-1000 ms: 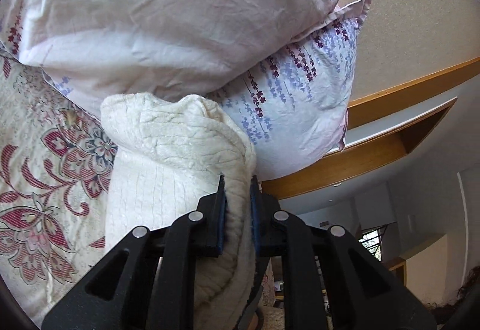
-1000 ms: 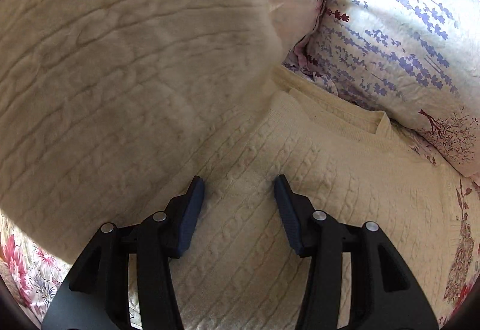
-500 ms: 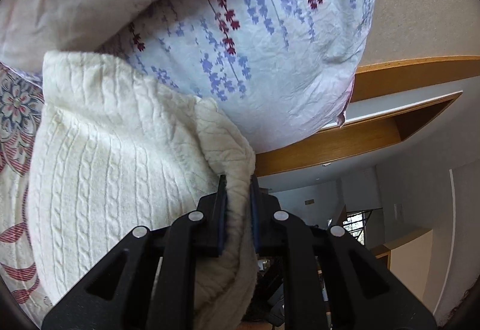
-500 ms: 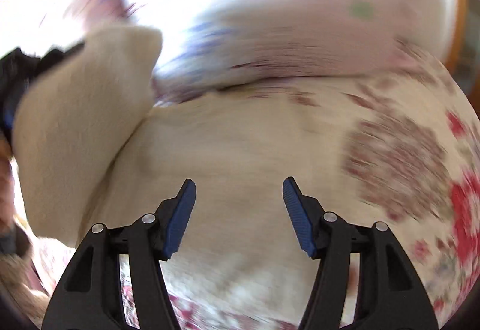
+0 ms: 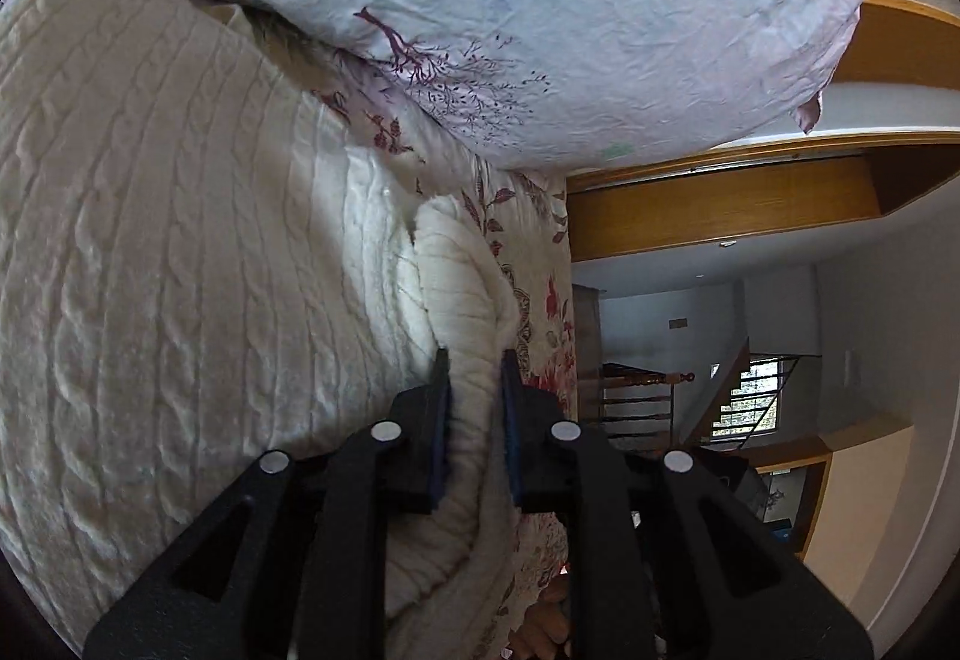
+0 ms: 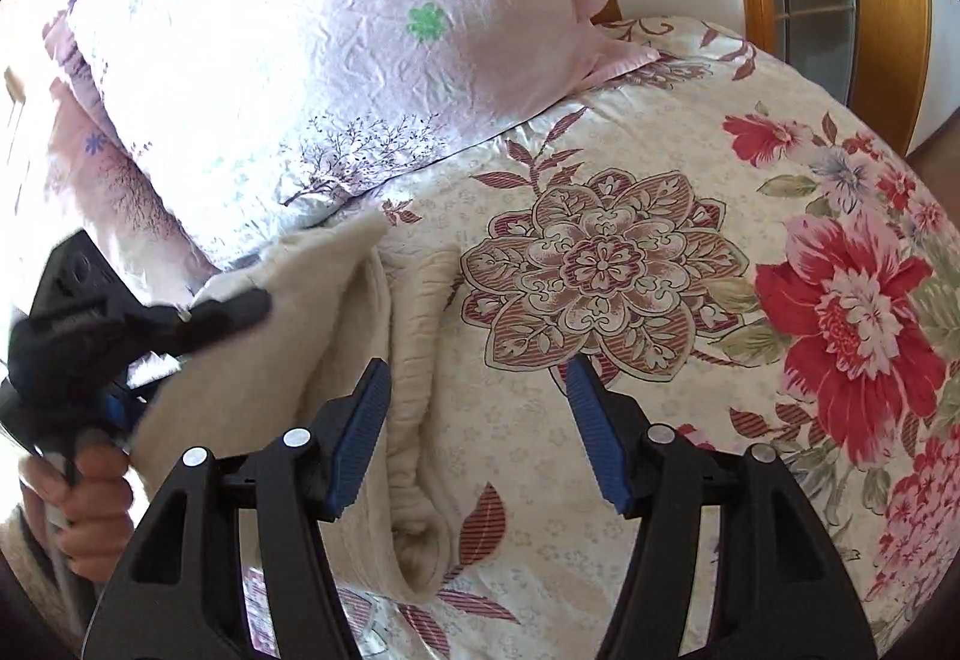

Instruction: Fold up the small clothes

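cream cable-knit sweater (image 5: 180, 252) lying on the floral bed cover (image 6: 630, 420) below the pillow (image 5: 600, 0), left tool (image 5: 471, 360) pinching its rolled edge, right tool (image 6: 477, 390) spread above the cover

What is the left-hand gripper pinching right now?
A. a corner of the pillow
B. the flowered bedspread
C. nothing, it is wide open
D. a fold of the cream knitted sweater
D: in the left wrist view the left gripper has its jaws closed on a bunched fold of the cream sweater, while the pillow lies beyond it, untouched.
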A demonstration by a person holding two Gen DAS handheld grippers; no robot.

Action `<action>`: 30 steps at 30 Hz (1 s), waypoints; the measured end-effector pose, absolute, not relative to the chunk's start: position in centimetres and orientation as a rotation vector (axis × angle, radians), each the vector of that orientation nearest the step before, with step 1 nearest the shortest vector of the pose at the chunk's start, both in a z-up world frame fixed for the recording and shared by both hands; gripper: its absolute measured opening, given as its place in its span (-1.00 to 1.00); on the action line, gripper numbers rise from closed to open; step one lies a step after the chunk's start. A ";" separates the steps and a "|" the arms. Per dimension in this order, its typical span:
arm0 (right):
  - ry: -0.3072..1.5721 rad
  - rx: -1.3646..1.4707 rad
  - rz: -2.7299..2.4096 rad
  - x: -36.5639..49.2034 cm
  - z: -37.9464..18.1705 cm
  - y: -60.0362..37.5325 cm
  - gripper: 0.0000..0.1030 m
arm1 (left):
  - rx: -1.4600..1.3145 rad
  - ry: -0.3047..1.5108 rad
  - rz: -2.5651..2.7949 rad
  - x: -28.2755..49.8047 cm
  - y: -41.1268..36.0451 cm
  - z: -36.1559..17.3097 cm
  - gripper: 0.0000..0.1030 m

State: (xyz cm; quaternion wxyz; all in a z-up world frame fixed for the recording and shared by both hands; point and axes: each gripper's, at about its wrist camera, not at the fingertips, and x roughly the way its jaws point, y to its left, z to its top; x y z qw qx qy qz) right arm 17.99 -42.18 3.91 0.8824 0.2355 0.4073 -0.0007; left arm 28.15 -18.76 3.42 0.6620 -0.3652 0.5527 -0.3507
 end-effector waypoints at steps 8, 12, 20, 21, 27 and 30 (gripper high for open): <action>0.833 0.728 0.136 19.4 5.3 -43.9 0.21 | -0.814 1.084 -0.904 27.3 -14.9 8.8 0.65; 0.912 0.836 0.222 21.9 4.8 -44.0 0.19 | -0.559 1.002 -0.704 25.6 -10.2 10.7 0.68; 1.034 0.829 0.235 25.1 3.5 -42.0 -0.13 | -0.416 1.037 -0.480 23.7 -3.9 8.0 0.68; 1.039 0.825 0.245 25.2 3.3 -41.7 -0.27 | -0.420 1.049 -0.477 23.5 -3.7 7.6 0.68; 0.997 0.704 0.246 25.5 4.0 -39.9 -0.78 | -0.359 1.097 -0.486 23.3 -6.6 5.9 0.68; 0.872 0.639 0.259 25.3 6.9 -39.4 -0.78 | -0.351 1.089 -0.491 23.6 -6.8 5.9 0.68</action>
